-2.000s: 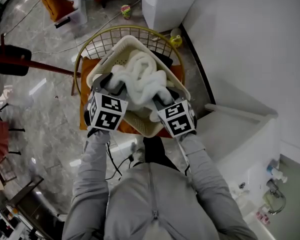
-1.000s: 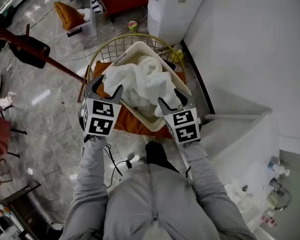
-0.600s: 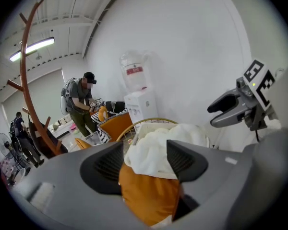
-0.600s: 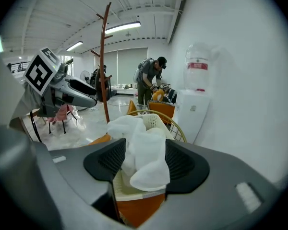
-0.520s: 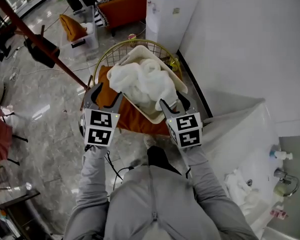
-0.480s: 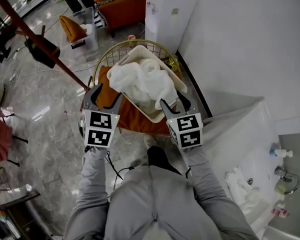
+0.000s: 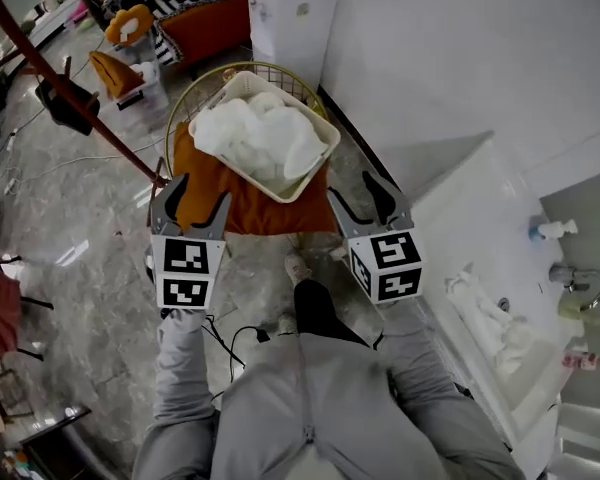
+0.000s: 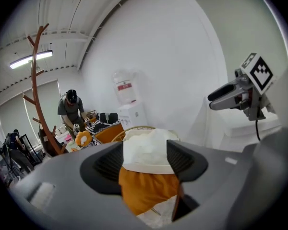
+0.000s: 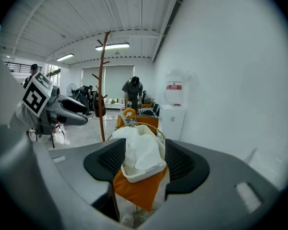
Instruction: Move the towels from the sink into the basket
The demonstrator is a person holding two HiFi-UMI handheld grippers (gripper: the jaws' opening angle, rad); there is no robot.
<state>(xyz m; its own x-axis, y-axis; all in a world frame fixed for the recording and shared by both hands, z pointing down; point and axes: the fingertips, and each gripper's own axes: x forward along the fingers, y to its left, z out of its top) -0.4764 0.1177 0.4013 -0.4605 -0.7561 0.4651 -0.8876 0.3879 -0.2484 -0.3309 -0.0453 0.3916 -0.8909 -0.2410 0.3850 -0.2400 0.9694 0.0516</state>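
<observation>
Floor (image 7: 90, 268) open — basket (image 7: 325, 150) ahead, sink unit (image 7: 460, 228) right, coat rack (image 7: 110, 128) left.

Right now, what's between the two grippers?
In the head view, the orange cloth under the basket lies between the left gripper and right gripper.

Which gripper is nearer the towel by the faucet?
Right. In the head view the right gripper sits just up-left of the towel; the left gripper is much farther left, across the person.
</observation>
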